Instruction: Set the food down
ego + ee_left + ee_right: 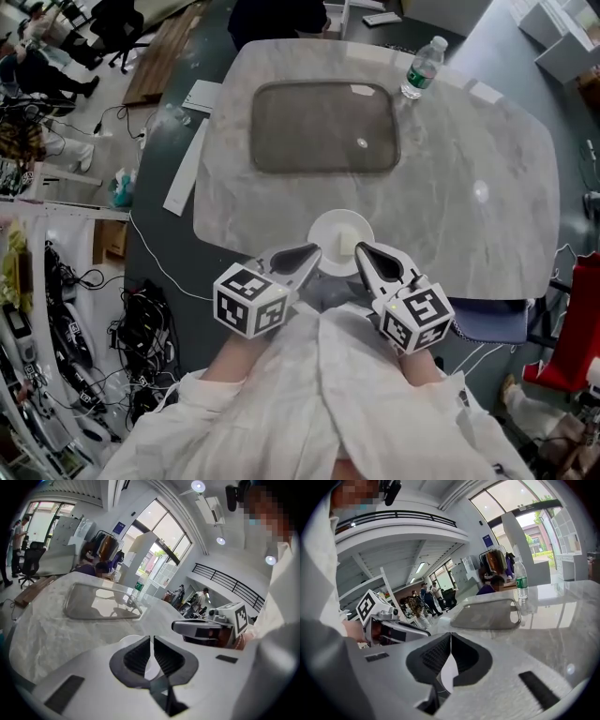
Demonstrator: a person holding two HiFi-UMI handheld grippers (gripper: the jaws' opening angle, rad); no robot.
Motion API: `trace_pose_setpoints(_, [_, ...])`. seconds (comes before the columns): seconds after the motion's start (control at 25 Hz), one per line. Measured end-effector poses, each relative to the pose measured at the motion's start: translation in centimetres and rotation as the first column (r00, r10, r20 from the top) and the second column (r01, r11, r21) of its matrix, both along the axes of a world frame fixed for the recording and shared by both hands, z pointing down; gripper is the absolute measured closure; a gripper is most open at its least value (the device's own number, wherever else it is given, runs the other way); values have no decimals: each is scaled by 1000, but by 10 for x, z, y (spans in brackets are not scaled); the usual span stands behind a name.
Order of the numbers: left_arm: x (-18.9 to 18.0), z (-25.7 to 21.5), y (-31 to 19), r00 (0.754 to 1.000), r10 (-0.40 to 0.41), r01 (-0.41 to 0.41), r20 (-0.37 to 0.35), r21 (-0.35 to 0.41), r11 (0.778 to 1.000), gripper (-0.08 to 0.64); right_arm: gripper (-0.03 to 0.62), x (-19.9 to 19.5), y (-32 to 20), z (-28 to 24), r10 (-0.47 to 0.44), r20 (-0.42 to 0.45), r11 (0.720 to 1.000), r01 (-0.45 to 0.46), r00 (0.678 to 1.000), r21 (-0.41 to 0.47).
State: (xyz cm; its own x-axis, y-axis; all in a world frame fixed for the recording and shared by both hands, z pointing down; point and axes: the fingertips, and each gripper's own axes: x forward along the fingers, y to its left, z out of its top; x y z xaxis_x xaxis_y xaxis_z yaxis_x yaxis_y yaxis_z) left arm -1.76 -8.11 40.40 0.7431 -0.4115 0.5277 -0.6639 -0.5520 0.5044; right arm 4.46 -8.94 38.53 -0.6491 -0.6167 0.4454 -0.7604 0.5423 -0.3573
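A small white plate point(330, 234) with a pale lump of food point(346, 234) on it is over the front edge of the marble table point(487, 187). My left gripper point(314, 251) is shut on its left rim and my right gripper point(359, 249) on its right rim. In the left gripper view the closed jaws point(151, 641) pinch a thin white edge of the plate point(127, 640). The right gripper view likewise has the plate rim point(448, 676) nipped between the closed jaws point(450, 641). I cannot tell whether the plate rests on the table.
A grey tray point(325, 127) lies on the table beyond the plate, with a water bottle point(424, 67) at its far right corner. A long white strip point(185, 169) and papers lie off the table's left edge. Cables and racks crowd the floor at left.
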Motion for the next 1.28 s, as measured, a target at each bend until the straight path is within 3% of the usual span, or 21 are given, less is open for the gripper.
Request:
trace_pose_setpoints(0.36, [-4, 25, 2, 1000, 4, -4, -3, -77, 997, 526, 589, 5, 2, 30, 37, -36, 997, -39, 999, -73])
trace_pose_setpoints(0.6, [-10, 49, 7, 998, -12, 22, 66, -145, 989, 526, 589, 16, 2, 43, 94, -57, 988, -100, 994, -114])
trace_pose_setpoints(0.76, [-9, 59, 8, 998, -22, 33, 63, -167, 985, 526, 589, 26, 2, 56, 125, -72, 980, -135, 989, -146])
trace_pose_setpoints(1.28, [-11, 100, 25, 994, -12, 41, 108, -272, 961, 525, 588, 34, 21, 97, 137, -99, 952, -158, 986, -260])
